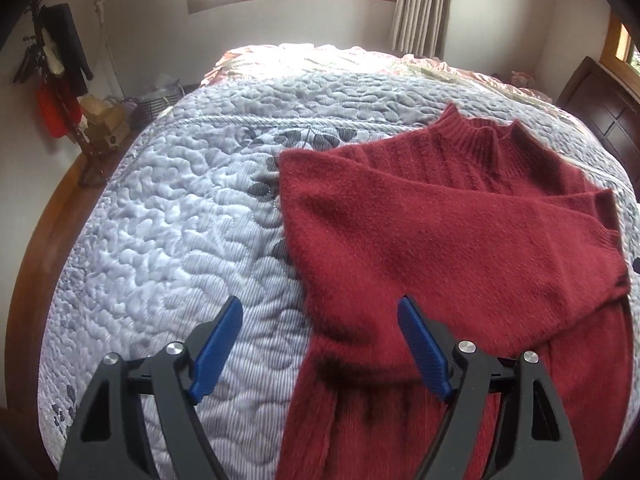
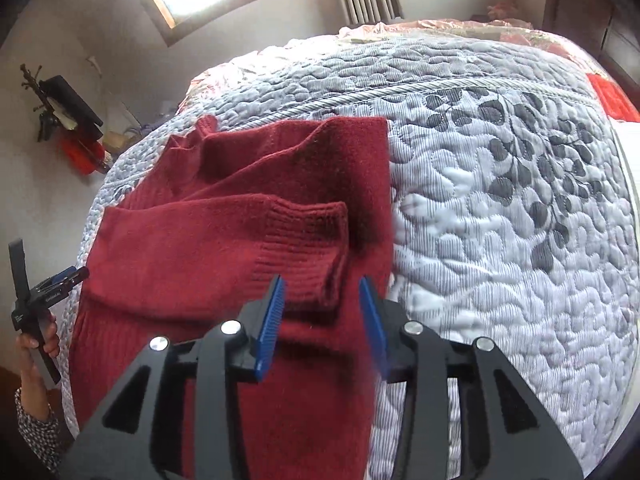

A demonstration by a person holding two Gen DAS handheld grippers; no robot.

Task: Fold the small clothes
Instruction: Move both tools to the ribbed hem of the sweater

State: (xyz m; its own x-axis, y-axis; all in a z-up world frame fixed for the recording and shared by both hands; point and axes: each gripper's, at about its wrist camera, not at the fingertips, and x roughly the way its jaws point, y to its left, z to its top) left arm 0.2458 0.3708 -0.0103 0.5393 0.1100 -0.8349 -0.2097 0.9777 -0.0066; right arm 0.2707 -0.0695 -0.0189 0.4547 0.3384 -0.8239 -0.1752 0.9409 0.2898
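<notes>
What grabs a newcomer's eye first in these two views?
The dark red sweater, lying on the grey-white quilted bedspread with both sleeves folded across its body. Next, the blue-fingered tools: the left tool open over the sweater's left edge, the right tool open just short of the ribbed sleeve cuff.

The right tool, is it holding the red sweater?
No, the right tool is open above the red sweater, gripping nothing.
</notes>
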